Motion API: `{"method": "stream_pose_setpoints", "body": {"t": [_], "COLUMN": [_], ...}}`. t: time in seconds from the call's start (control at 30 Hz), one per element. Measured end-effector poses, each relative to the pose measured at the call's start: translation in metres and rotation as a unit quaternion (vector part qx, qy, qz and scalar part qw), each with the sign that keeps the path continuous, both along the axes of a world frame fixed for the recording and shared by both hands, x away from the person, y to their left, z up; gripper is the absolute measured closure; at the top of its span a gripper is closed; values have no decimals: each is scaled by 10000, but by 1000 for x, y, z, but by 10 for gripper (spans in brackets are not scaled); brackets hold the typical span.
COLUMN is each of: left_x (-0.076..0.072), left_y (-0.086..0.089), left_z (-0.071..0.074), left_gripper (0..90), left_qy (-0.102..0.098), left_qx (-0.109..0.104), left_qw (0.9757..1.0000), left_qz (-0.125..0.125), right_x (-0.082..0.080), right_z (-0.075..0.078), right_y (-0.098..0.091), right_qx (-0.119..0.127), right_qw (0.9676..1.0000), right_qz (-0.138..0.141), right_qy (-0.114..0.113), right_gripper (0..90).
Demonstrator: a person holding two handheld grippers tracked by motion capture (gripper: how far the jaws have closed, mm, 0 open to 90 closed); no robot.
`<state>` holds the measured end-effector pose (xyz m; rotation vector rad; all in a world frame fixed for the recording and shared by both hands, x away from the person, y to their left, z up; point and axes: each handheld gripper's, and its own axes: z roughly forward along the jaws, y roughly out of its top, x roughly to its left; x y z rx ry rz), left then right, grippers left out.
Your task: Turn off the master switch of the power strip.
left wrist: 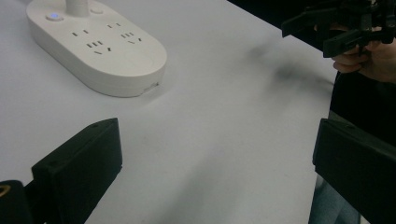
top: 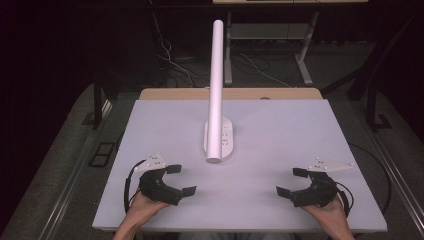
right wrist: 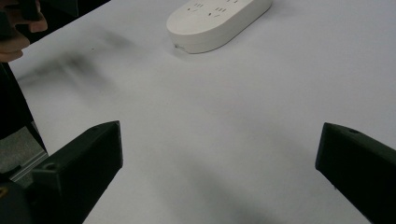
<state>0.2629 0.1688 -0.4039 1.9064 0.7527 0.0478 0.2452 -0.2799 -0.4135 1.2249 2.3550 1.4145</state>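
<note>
A white table [top: 280, 150] seen from above, w/ a person's forearms coming in from the near edge, one claw tool in each hand. Left gripper [top: 179, 181] sits near the near-left corner, jaws spread wide, nothing between them. Right gripper [top: 291, 182] sits near the near-right corner, jaws also spread wide and empty. Both are close to the tabletop; can't tell if they touch it.

Mid-table, slightly toward the far edge, stands a white desk lamp: an oval base [top: 226, 140] w/ plug sockets on top and a tall white tube [top: 216, 90] rising from it. In the left gripper view the base [left wrist: 100, 49] shows a small lit blue button [left wrist: 54, 16] near the tube's foot. In the right gripper view the base [right wrist: 217, 21] lies far ahead, well apart from the jaws.

Progress, as a judgement: nothing started yet. Lamp looks untouched, both grippers well apart from it, approx. equally far. Left to do: reach in, make contact w/ base or tube, then whatever handling follows.
</note>
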Motion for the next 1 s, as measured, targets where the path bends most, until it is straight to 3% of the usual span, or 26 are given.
{"method": "stream_pose_setpoints", "body": {"t": [0.4,1.0], "left_x": [12,34], "left_y": [-3,2], "left_z": [12,26], "left_gripper": [25,28], "left_qy": [85,153], "left_qx": [135,232], "left_qw": [9999,9996], "left_qz": [-61,62], "right_x": [1,1], "right_z": [0,-1], "right_y": [-3,-5], "right_qx": [-20,-32], "right_qw": [10000,10000], "right_qz": [-43,-81], "right_qy": [-30,-23], "right_gripper": [0,0]}}
